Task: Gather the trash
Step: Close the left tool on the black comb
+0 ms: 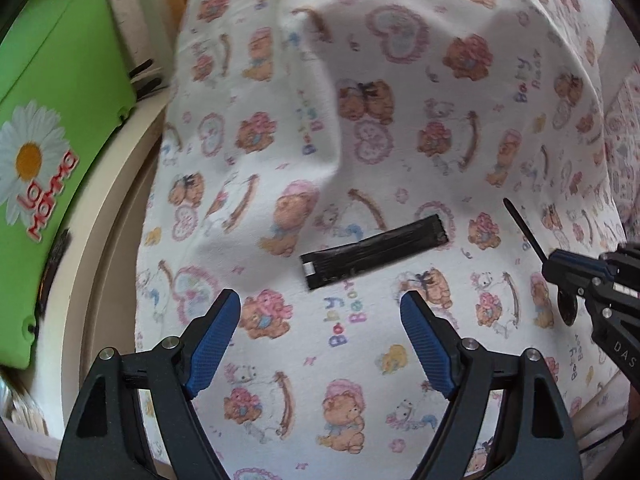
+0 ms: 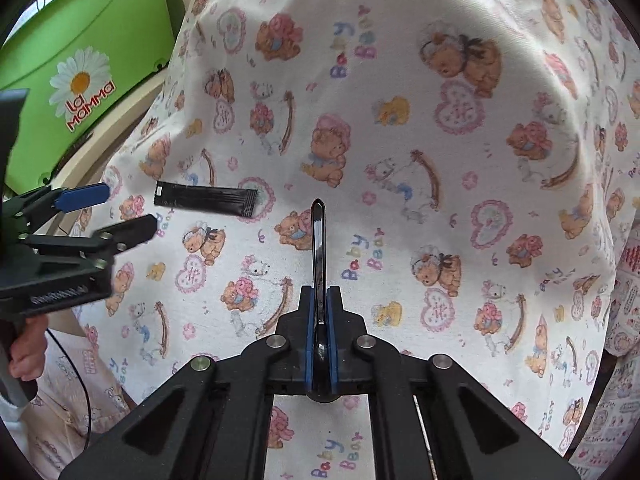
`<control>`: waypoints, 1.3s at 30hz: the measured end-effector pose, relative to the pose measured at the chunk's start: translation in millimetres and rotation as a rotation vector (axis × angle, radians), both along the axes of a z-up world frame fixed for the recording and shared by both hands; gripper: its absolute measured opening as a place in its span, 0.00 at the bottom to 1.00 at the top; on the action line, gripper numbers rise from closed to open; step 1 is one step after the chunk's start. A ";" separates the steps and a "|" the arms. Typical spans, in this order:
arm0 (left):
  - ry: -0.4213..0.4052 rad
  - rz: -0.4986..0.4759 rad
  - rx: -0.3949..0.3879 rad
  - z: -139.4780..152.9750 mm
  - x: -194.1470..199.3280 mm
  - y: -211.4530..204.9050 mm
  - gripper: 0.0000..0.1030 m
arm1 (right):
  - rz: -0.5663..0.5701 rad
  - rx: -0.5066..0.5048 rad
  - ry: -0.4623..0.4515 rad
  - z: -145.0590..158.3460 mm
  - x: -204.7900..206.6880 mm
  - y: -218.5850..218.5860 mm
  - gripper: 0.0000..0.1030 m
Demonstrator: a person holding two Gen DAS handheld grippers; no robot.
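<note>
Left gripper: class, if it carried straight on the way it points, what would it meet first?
Probably the flat black sachet lying on the teddy-bear printed cloth, just ahead of the open left gripper; depth is uncertain.

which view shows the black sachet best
The left wrist view: the black sachet lies whole and large on the teddy-print cloth, just ahead of the open left gripper. The right wrist view shows it whole too, but smaller and off to the left.

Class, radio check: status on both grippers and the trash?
Left gripper open above black sachet. Right gripper shut on black spoon. Nothing blocking the sachet.
</note>
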State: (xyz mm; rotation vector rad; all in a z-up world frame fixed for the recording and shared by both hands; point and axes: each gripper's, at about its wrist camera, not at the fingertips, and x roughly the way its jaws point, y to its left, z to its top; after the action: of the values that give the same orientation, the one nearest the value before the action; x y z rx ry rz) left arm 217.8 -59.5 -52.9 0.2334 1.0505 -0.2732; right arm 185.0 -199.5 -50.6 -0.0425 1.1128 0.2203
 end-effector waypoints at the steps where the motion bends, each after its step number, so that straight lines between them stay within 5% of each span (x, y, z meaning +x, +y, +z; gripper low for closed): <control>1: -0.002 -0.040 0.014 1.4 1.5 -7.4 0.78 | -0.005 0.002 -0.001 1.6 -1.2 -4.0 0.06; 9: 0.020 -0.064 -0.064 5.0 32.1 -28.4 0.75 | -0.018 0.028 -0.005 4.4 -11.1 -20.3 0.06; 14: 0.099 0.020 -0.193 -0.6 63.9 -19.8 0.57 | -0.018 0.034 -0.008 3.4 -10.3 -14.8 0.06; 20: 0.180 0.053 -0.225 -15.5 85.3 -7.4 0.47 | -0.038 0.034 -0.007 1.6 -7.0 -22.7 0.06; 31: 0.296 -0.109 -0.238 -21.6 47.8 -26.3 0.41 | -0.029 -0.011 -0.007 -1.7 -17.8 -32.5 0.06; 39: 0.176 -0.147 -0.062 -23.0 24.2 -63.1 0.43 | -0.041 -0.024 -0.002 -3.9 -21.8 -37.8 0.06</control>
State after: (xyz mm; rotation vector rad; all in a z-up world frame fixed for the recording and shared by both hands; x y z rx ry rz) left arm 242.0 -122.6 -75.9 0.2339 1.1985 -0.4653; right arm 163.2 -237.2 -54.6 -0.0411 1.1132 0.1706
